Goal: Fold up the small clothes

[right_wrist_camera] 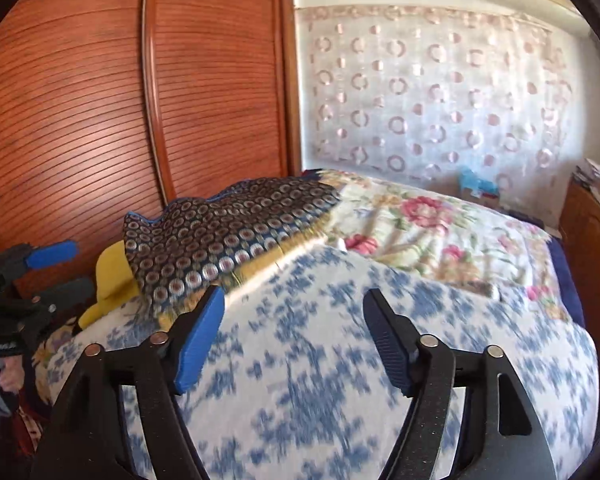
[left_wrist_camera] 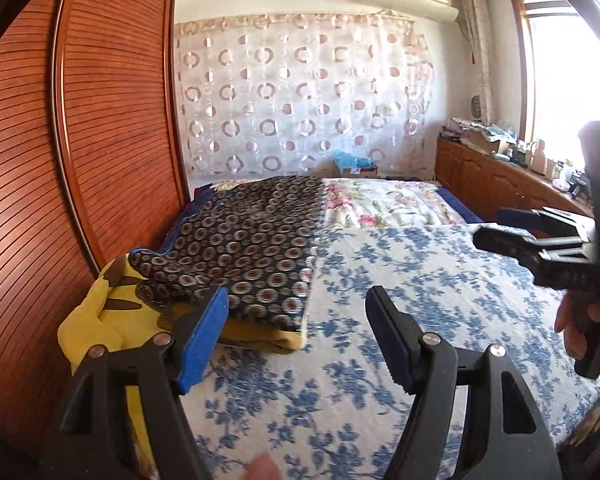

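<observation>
A dark garment with a round-dot pattern (left_wrist_camera: 244, 248) lies folded on the left of the bed, on top of a yellow garment (left_wrist_camera: 100, 316). Both also show in the right wrist view, the dark one (right_wrist_camera: 220, 236) over the yellow one (right_wrist_camera: 112, 276). My left gripper (left_wrist_camera: 296, 320) is open and empty, just in front of the pile's near edge. My right gripper (right_wrist_camera: 294, 320) is open and empty above the bedspread; it shows at the right of the left wrist view (left_wrist_camera: 508, 226). The left gripper shows at the left edge of the right wrist view (right_wrist_camera: 66, 266).
The bed has a blue-flowered white spread (left_wrist_camera: 420, 288) and a pink-flowered quilt (left_wrist_camera: 384, 204) beyond. A slatted wooden wardrobe (left_wrist_camera: 80, 120) stands close on the left. A low wooden cabinet (left_wrist_camera: 496, 176) with clutter runs under the window at right.
</observation>
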Motion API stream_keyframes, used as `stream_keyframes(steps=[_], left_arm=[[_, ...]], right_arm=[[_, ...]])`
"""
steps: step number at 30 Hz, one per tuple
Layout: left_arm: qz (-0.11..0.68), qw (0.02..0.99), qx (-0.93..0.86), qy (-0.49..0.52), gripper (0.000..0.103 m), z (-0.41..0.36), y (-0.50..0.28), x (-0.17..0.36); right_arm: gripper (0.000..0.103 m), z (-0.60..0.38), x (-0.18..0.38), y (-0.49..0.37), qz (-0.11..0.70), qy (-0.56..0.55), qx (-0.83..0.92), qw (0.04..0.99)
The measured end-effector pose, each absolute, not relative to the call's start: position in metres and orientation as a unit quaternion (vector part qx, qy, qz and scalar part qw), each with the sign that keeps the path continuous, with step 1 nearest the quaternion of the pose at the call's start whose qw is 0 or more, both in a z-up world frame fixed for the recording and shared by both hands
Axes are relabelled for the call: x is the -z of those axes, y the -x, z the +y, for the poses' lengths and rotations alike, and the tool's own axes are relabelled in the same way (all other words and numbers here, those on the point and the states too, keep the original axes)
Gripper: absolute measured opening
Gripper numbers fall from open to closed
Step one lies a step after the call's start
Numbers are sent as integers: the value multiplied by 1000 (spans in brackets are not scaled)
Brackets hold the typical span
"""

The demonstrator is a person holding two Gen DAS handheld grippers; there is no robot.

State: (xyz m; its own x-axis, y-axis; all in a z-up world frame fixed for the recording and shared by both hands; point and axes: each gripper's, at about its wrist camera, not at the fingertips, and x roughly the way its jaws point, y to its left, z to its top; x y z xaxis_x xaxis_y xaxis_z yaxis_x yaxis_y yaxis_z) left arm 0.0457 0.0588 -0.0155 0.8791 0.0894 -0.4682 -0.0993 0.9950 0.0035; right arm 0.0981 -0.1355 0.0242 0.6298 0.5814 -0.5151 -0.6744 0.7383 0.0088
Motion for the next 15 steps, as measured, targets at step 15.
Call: stream_keyframes(steps=[15], left_arm=[[238,971,29,18,71,-2,-45,-13]], right_arm=[[87,-241,-51,-26,225,46,-229,946]])
